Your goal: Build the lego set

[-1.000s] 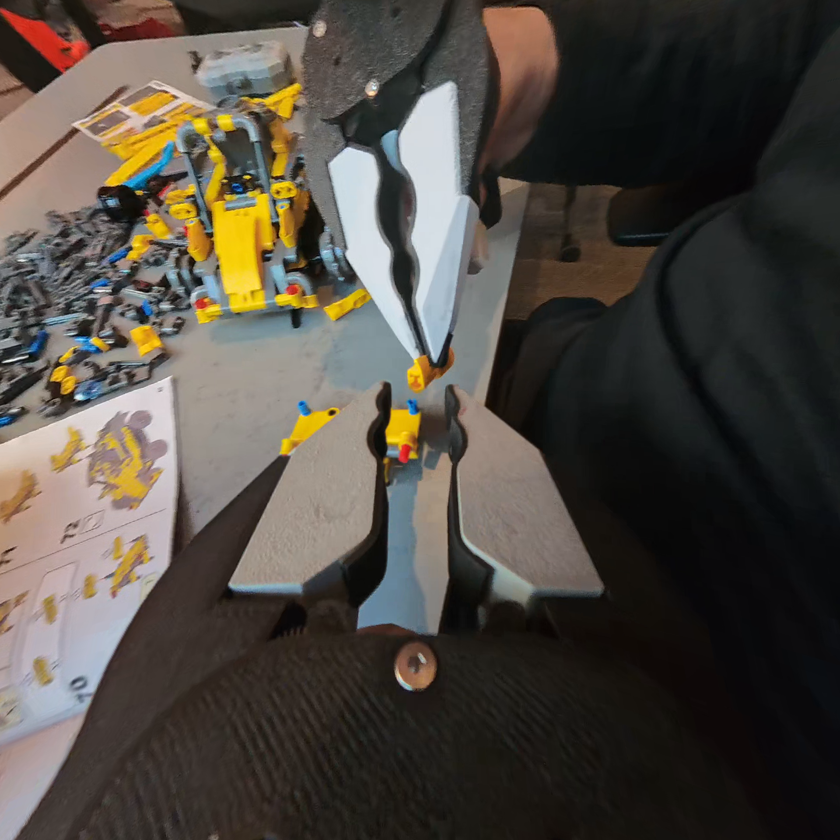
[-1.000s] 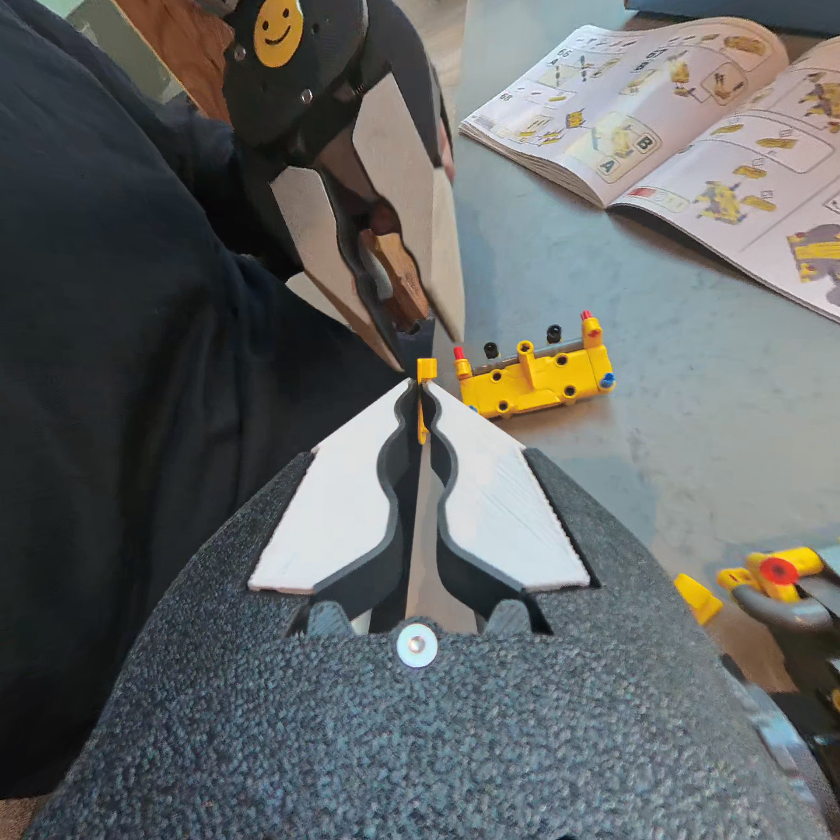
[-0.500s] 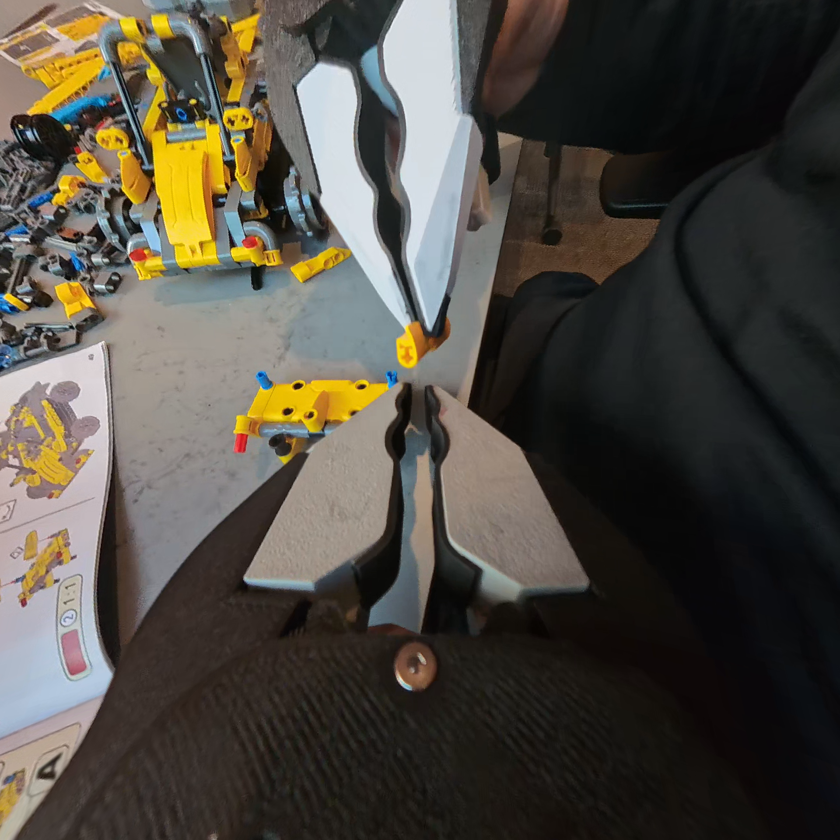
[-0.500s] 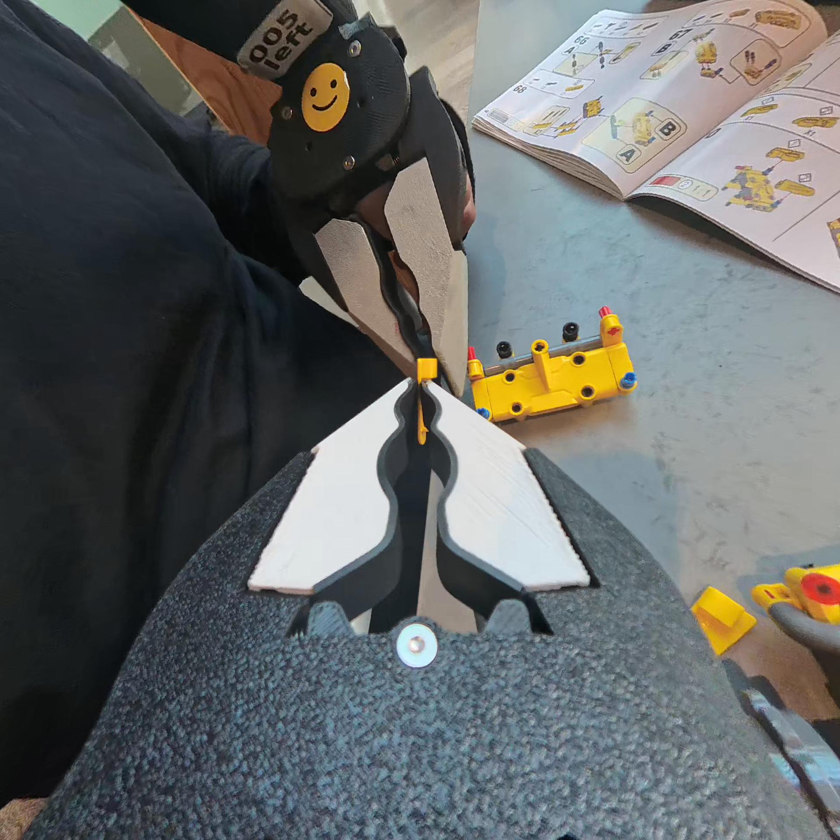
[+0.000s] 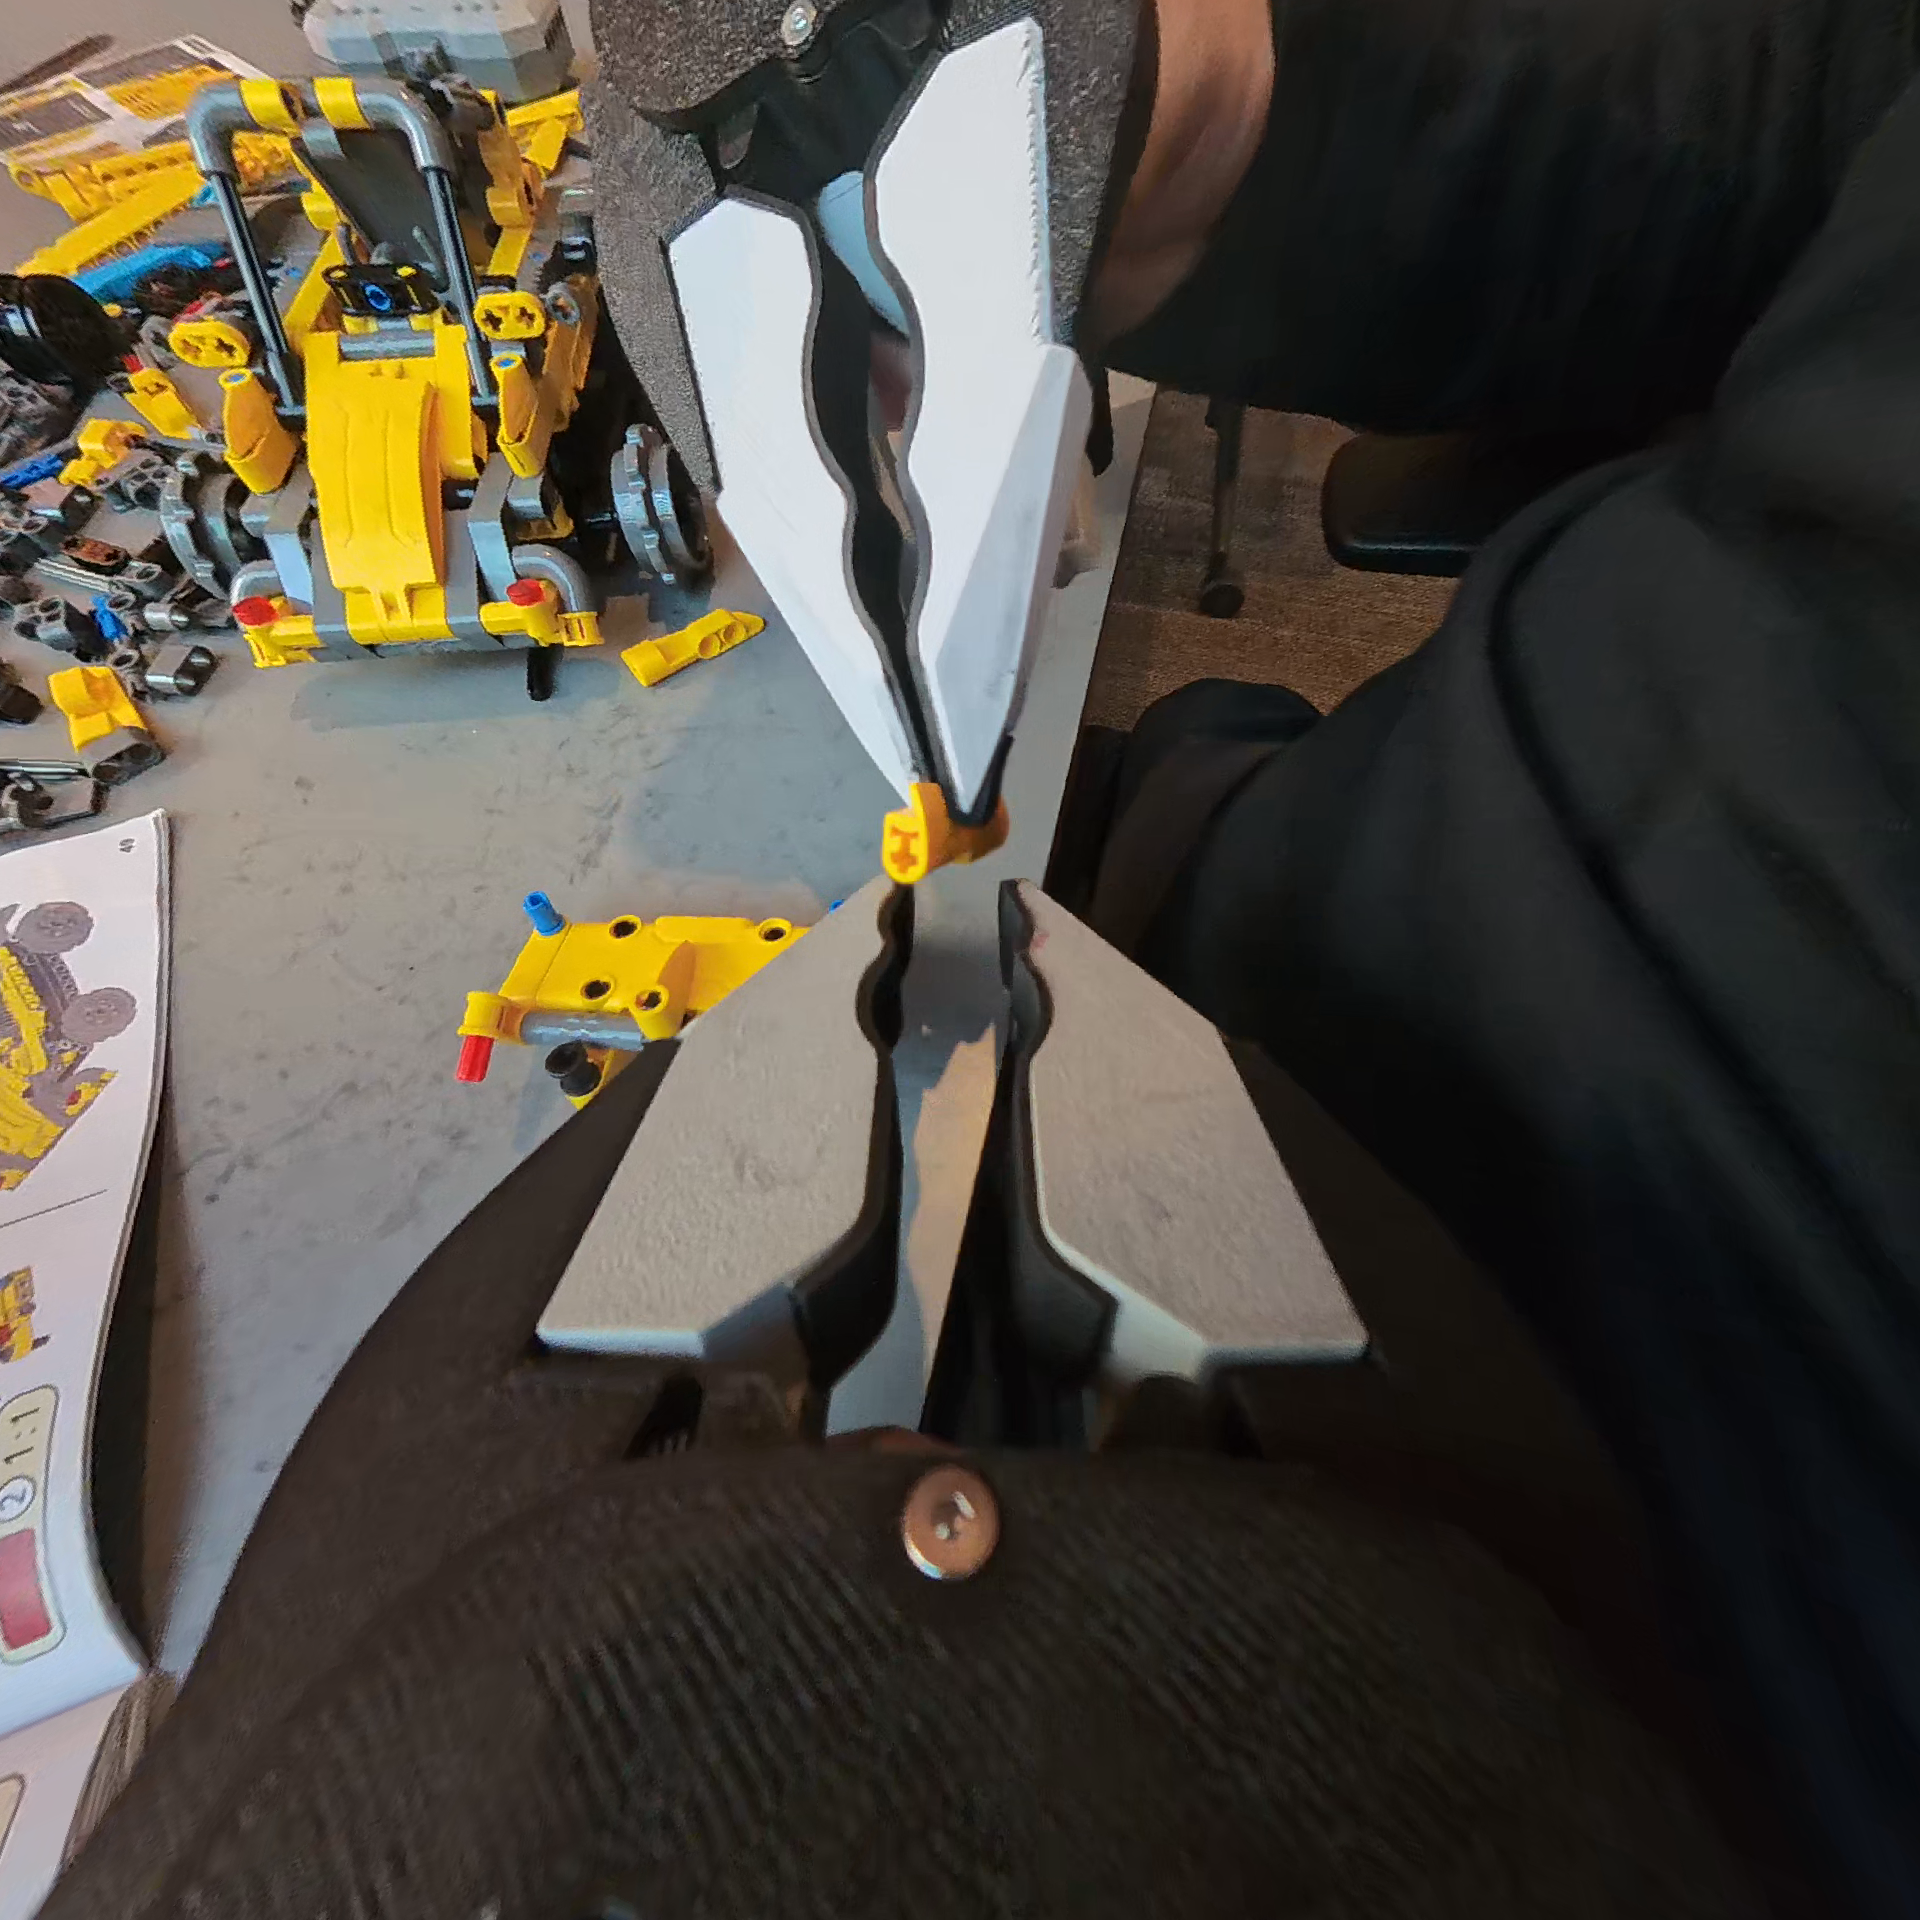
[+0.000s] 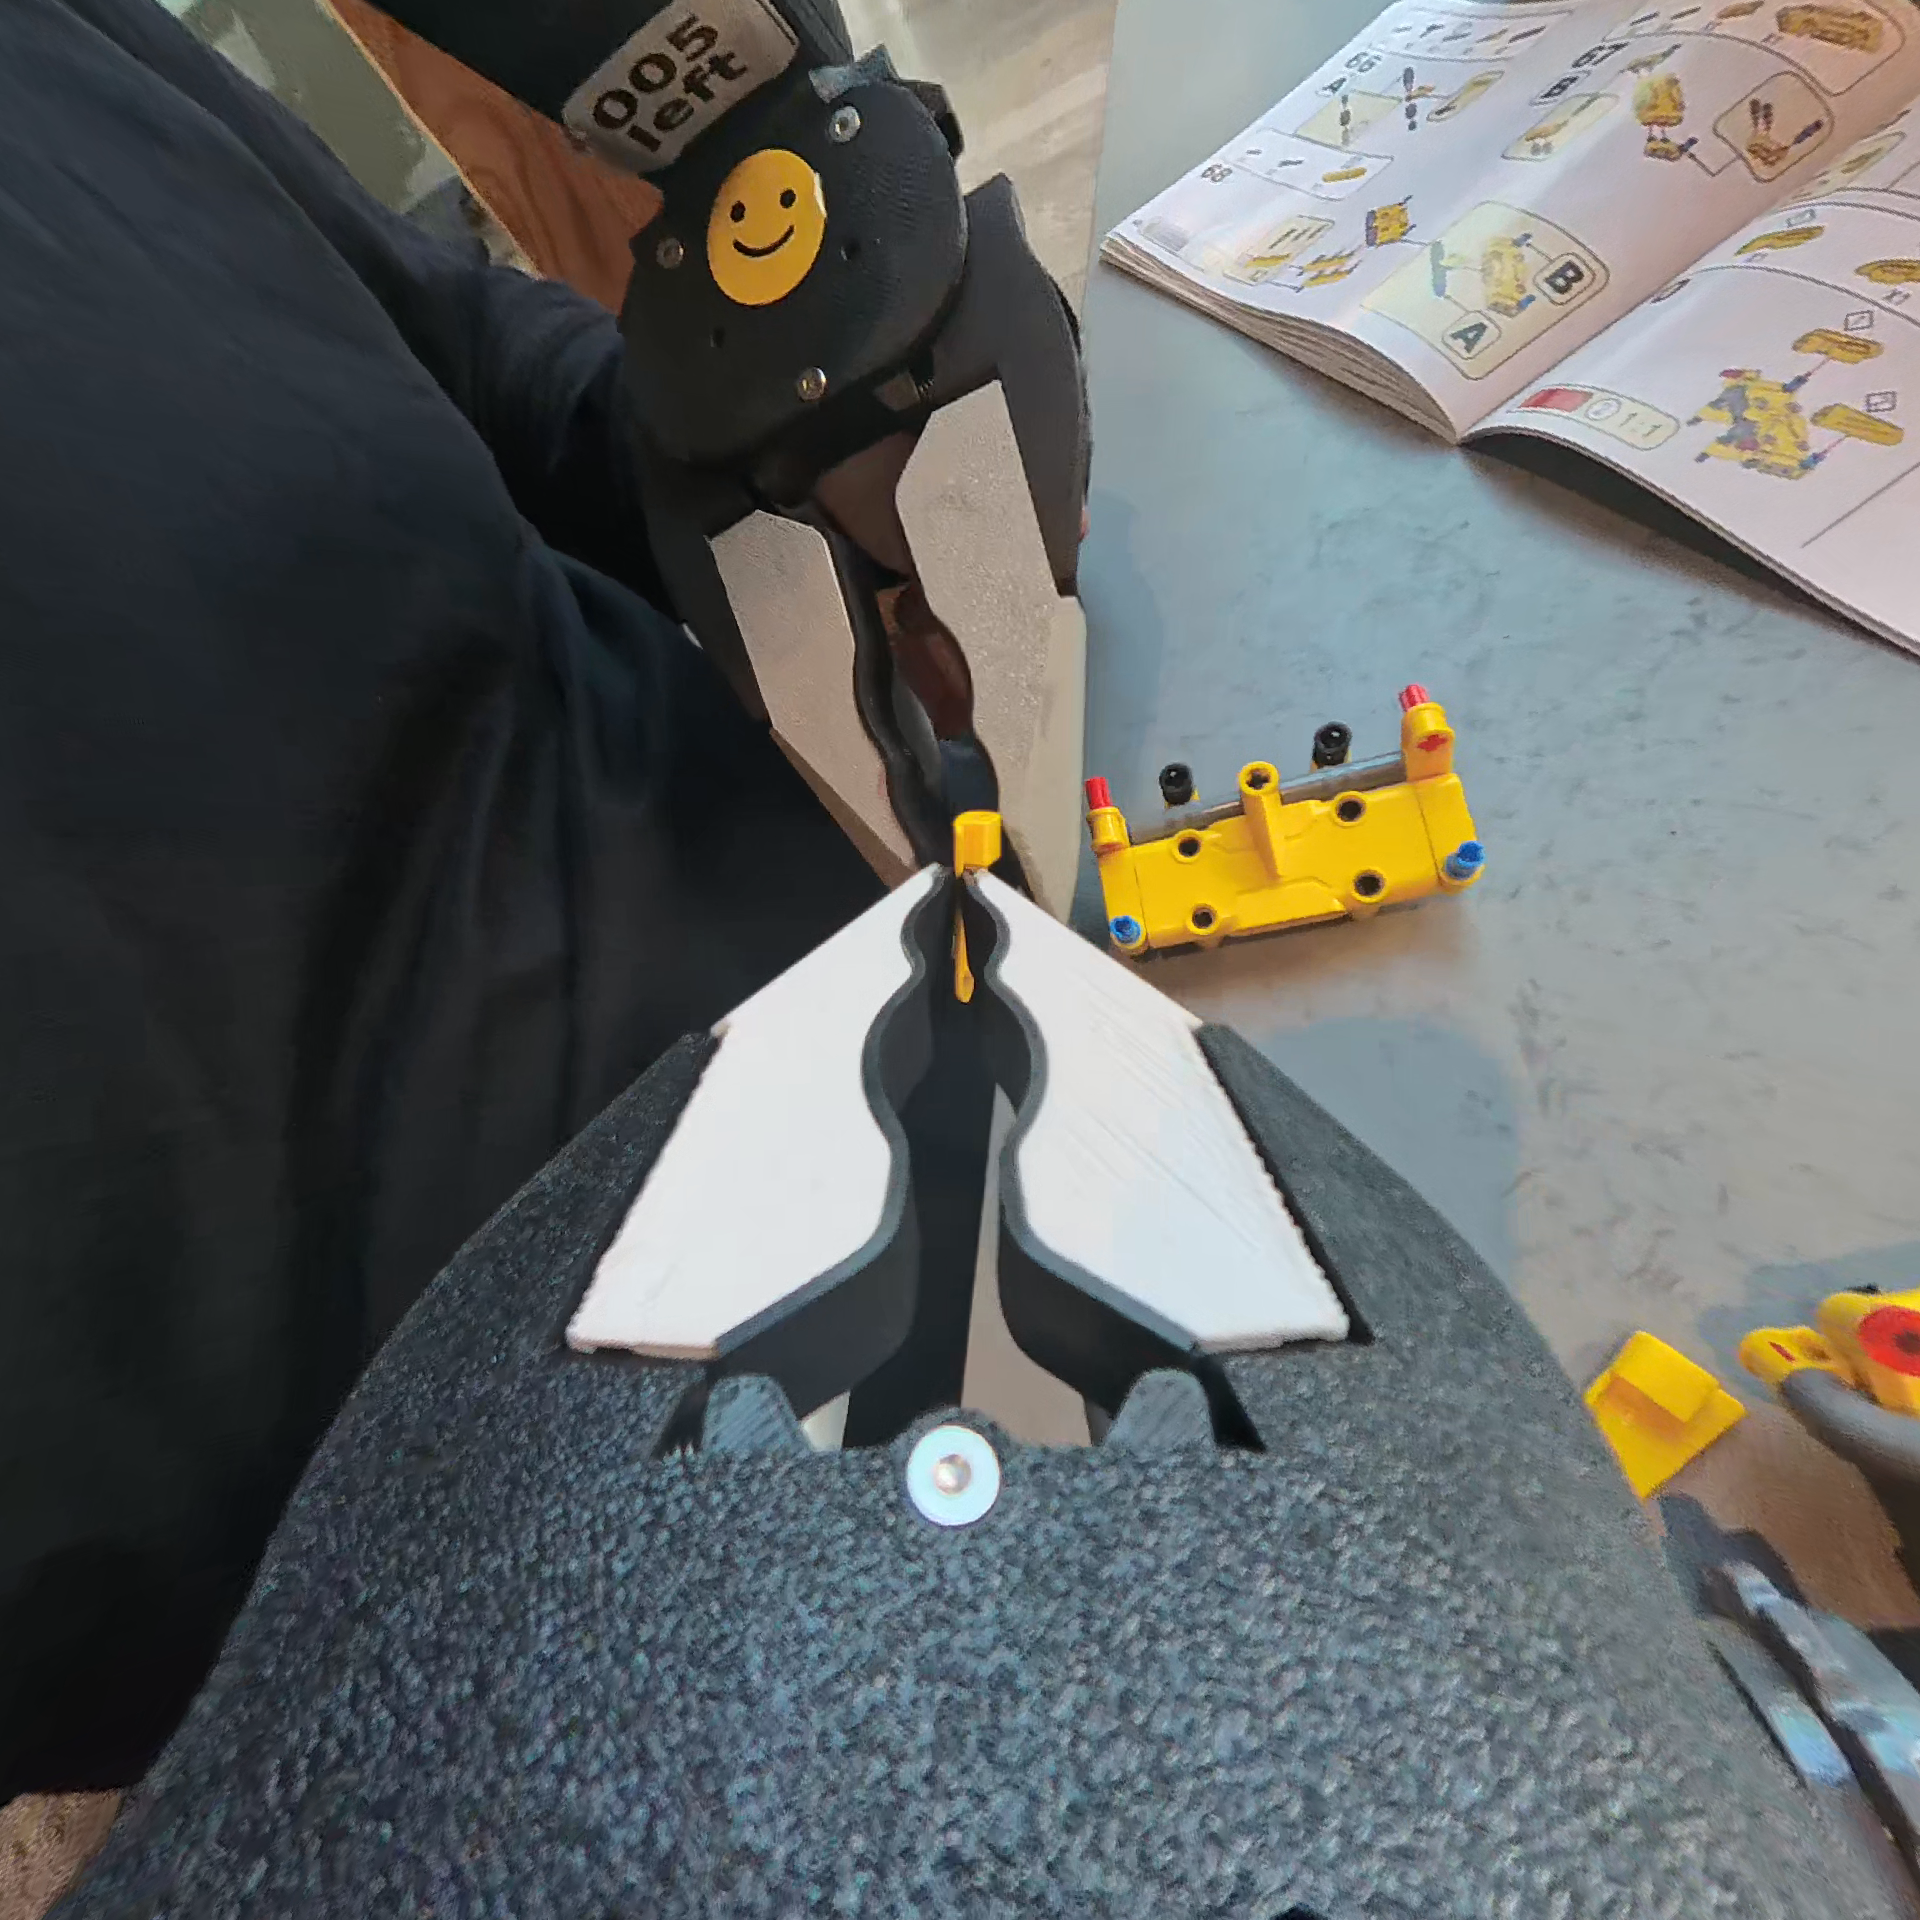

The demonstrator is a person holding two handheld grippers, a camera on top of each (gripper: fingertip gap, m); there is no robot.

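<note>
In the left wrist view, the left claw (image 5: 954, 894) sits at the centre with its two grey fingers (image 5: 769, 1122) set a narrow way apart and nothing between them; grey surface (image 5: 436, 831) shows through the gap. Coming down from 12 o'clock, the right claw (image 5: 951, 805) has its white fingers pinched together on a small yellow connector piece (image 5: 920, 842), which hangs just above the left claw's tips, close to them but apart. At 9 o'clock of the left claw, a yellow block assembly (image 5: 613, 977) with red, blue and black pins lies on the surface, partly hidden behind the left-hand finger. Toward 11 o'clock stands a large yellow and grey brick vehicle (image 5: 374, 457), with a short yellow beam (image 5: 691, 646) lying just in front of it and loose dark and yellow parts (image 5: 83, 582) scattered at 10 o'clock. An open instruction booklet (image 5: 62, 1195) lies along the 8 o'clock edge. A dark sleeve (image 5: 1558, 935) fills the 3 o'clock side.

In the right wrist view, the right claw (image 6: 961, 878) is clamped on the yellow connector piece (image 6: 974, 836), whose end sticks out past the fingertips. The left claw (image 6: 997, 821) reaches in from 12 o'clock, its tips flanking that piece, slightly parted. The yellow block assembly (image 6: 1288, 862) lies on the surface (image 6: 1558, 987) at 2 o'clock of the tips, the booklet (image 6: 1558, 260) at 1 o'clock, and a small yellow wedge piece (image 6: 1657, 1413) at 4 o'clock.
</note>
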